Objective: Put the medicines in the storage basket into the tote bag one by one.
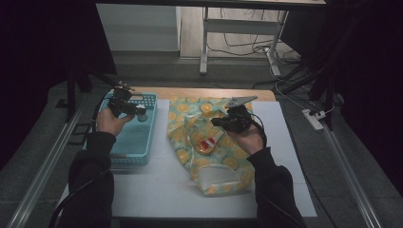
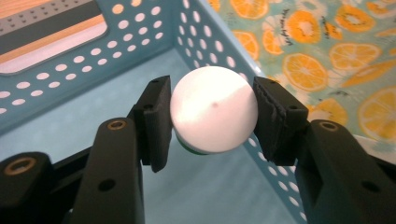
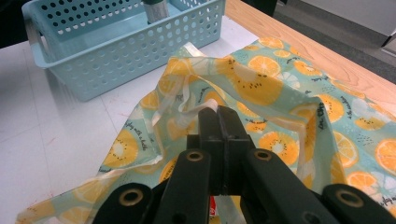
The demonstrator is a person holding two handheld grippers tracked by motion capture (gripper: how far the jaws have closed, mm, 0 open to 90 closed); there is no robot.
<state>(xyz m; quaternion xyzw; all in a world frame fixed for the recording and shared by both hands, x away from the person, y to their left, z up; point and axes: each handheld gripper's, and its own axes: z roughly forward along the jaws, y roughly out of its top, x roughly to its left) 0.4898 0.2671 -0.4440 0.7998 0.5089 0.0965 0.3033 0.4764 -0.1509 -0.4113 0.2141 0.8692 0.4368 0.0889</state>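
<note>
My left gripper (image 1: 134, 112) hovers over the light blue perforated basket (image 1: 135, 156), shut on a small bottle with a round white cap (image 2: 213, 109). Both pads press the cap's sides, and a green edge shows beneath it. The bottle's grey body (image 3: 155, 10) hangs above the basket (image 3: 116, 56). My right gripper (image 3: 218, 112) is shut on a pale edge strip of the orange-slice patterned bag (image 3: 271, 88), holding that edge raised. The bag (image 1: 209, 166) lies on the white tabletop to the right of the basket. A red and white item (image 1: 207, 144) shows through the bag's clear part.
The basket's inside (image 2: 205, 186) looks bare under the bottle. A wooden table edge (image 1: 199, 92) runs behind the white mat (image 1: 161, 190). Beyond the table stand desk legs (image 1: 204, 42), cables and a power strip (image 1: 312, 118) on the floor.
</note>
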